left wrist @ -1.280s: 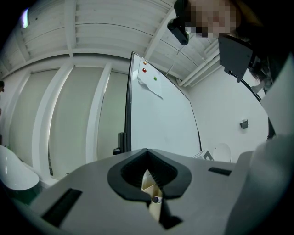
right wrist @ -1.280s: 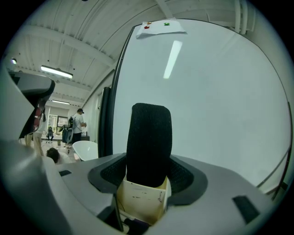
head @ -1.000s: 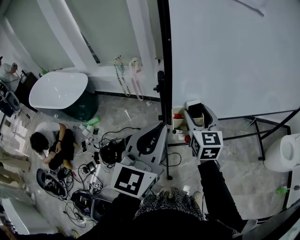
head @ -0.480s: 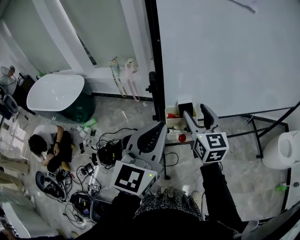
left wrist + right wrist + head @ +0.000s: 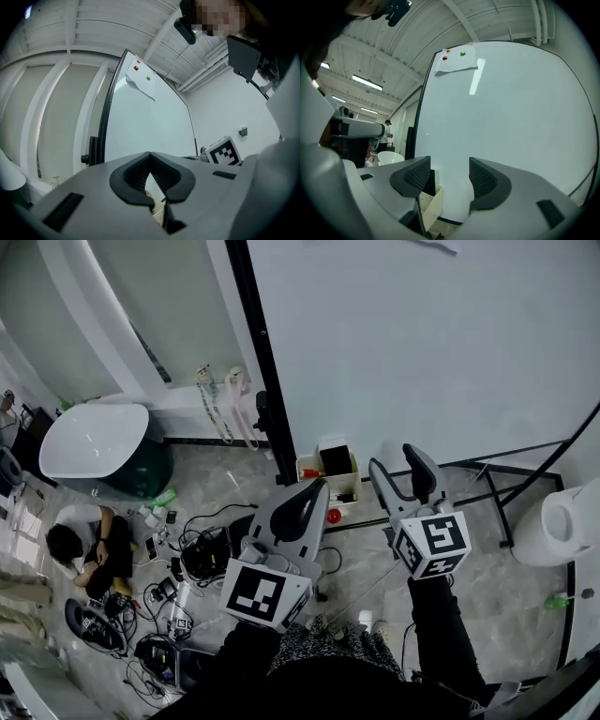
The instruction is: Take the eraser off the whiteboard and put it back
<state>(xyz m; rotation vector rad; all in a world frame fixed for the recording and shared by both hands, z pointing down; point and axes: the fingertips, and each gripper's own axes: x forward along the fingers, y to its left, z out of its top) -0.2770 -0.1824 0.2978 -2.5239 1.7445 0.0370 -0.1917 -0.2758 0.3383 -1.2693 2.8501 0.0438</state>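
The black eraser stands upright in a cream box fixed at the lower left corner of the whiteboard. My right gripper is open just to the right of the box, apart from the eraser, with nothing between its fingers. In the right gripper view, the right gripper frames the box and a dark strip of the eraser beside its left finger. My left gripper is shut and empty, low and left of the box. In the left gripper view, the left gripper points at the whiteboard.
A paper with small magnets hangs high on the board. The board's black stand legs spread over the floor at right. A person sits on the floor at left among cables and gear. A white tub chair stands behind.
One second ago the eraser showed between my right gripper's jaws. The right gripper has since drawn off to the right, leaving the eraser at the box. The left gripper stays shut.
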